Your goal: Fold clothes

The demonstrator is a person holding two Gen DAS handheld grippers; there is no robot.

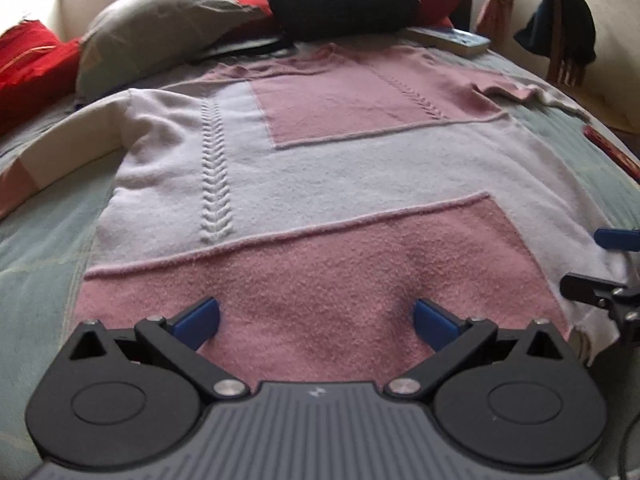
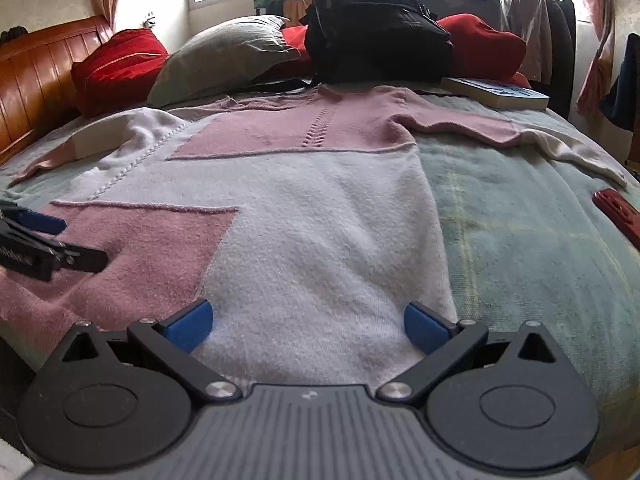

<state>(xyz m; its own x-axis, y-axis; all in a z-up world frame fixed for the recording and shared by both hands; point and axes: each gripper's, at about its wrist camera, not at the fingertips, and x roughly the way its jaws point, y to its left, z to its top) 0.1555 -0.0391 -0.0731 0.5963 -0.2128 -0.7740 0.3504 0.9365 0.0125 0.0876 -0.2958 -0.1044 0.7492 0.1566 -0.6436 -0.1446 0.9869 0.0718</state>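
The pink-and-white sweater (image 1: 320, 184) is spread across the frame's middle. Its hem is reached by the left gripper (image 1: 316, 320) and right gripper (image 2: 306, 322), both spread wide.

I can read no words or numbers anywhere. The only mark is a small pale logo on my left gripper's ribbed grey housing (image 1: 313, 393), and the same on the right one (image 2: 307, 397). The blue-covered book's print (image 2: 498, 90) is too blurred.
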